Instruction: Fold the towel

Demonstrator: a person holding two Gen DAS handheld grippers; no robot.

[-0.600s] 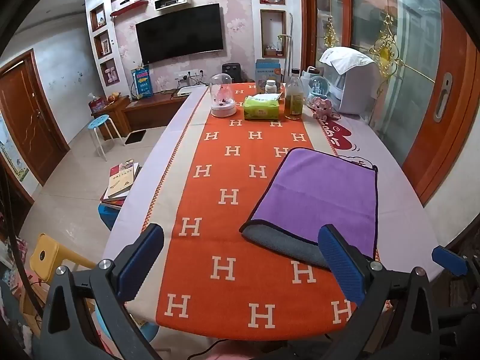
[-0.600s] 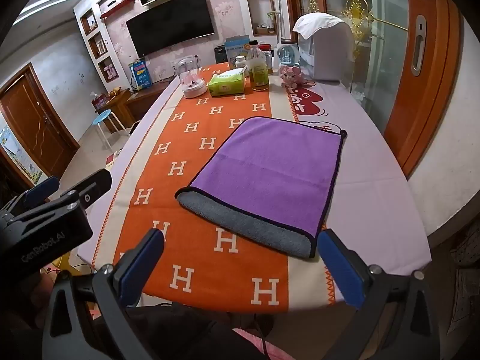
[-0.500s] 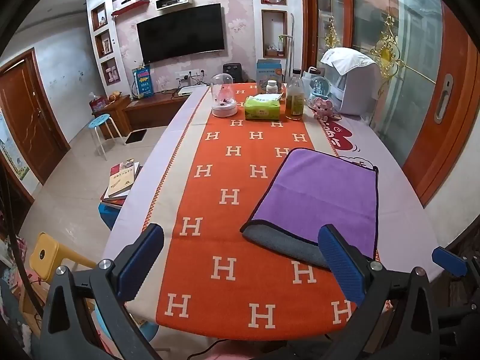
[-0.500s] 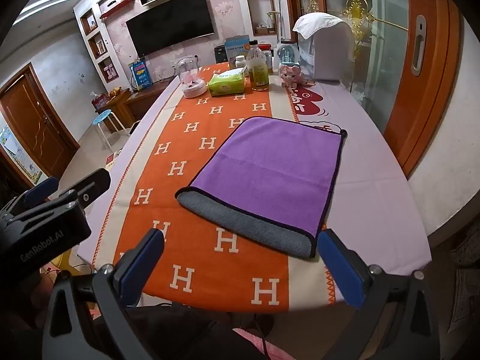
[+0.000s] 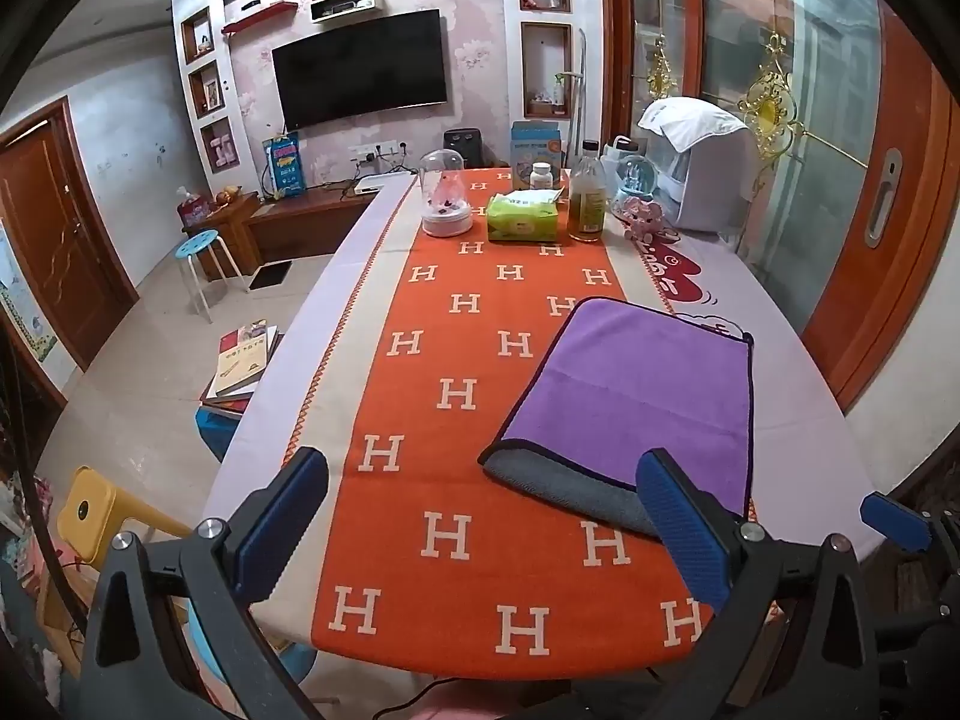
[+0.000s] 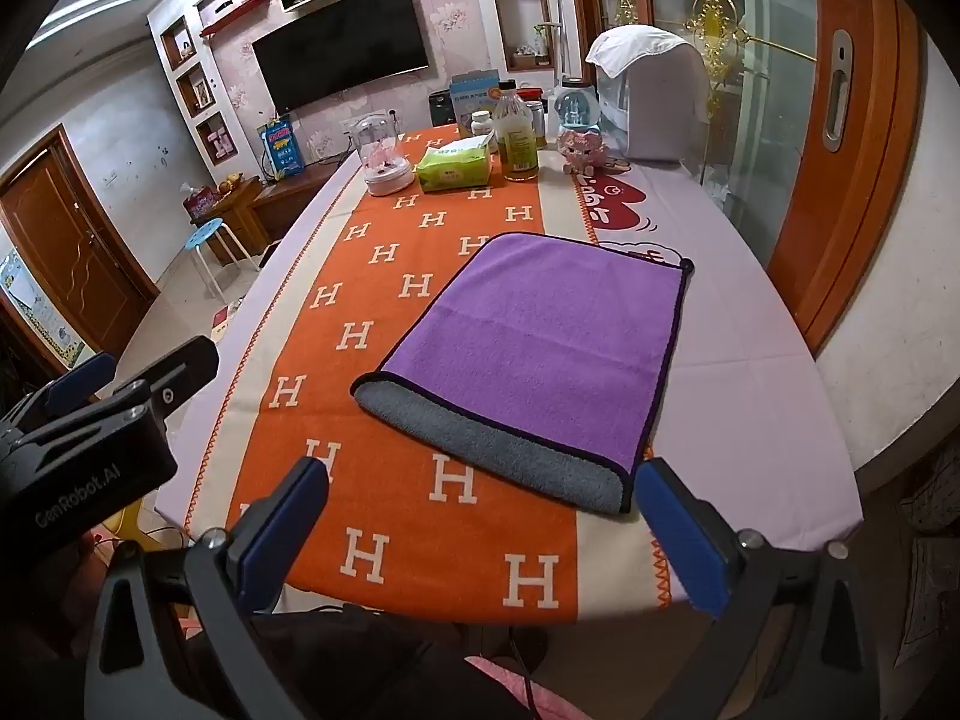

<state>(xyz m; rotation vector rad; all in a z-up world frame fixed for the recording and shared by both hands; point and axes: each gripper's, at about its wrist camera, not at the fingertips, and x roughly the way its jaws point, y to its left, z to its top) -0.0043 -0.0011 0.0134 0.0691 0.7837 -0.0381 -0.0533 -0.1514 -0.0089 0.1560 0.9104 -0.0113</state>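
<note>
Surface (image 6: 750, 396) with orange H runner; purple towel (image 6: 540, 348) lies flat on it just ahead of the right tongs (image 6: 480, 531), ahead and to the right of the left tongs (image 5: 483, 522). Looks folded once already: grey underside shows along the near edge, top layer not quite flush. Likely one more fold left. Both tongs wide open, holding nothing, apart from the towel. Far beyond the tongs: bottle (image 6: 516, 138) with yellowish liquid inside, green tissue pack (image 6: 453, 167) with a sheet at its slot.
</note>
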